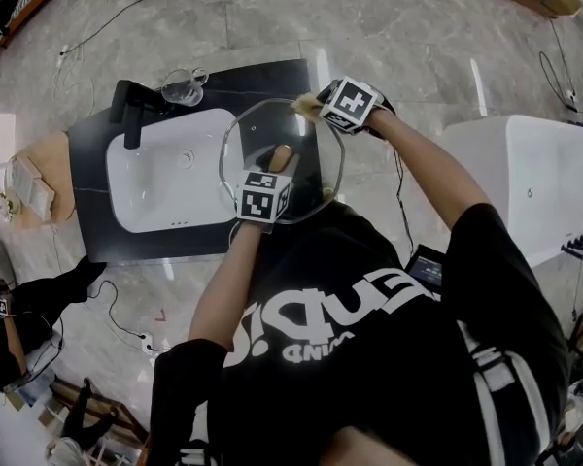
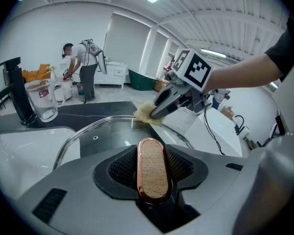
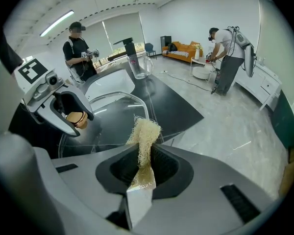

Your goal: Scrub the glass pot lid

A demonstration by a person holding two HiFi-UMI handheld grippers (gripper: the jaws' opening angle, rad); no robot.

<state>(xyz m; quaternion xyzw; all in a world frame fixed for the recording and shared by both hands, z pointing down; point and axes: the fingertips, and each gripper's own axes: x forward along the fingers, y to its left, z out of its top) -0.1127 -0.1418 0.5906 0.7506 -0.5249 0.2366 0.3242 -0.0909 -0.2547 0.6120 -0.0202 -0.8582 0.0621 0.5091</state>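
- Left gripper (image 2: 154,153) is clamped on the wooden handle (image 2: 154,173) of the glass pot lid (image 2: 103,131).
- Right gripper (image 3: 144,168) pinches a pale fibrous scrubber (image 3: 146,131), apparently touching the lid's far rim.

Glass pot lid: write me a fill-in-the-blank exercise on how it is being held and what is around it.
The left gripper is shut on the glass pot lid's knob, made of ____.
The right gripper is shut on a fibrous scrubber, so ____ gripper is empty.
The sink basin is ____, its faucet black.
Missing words: wood; neither; white.
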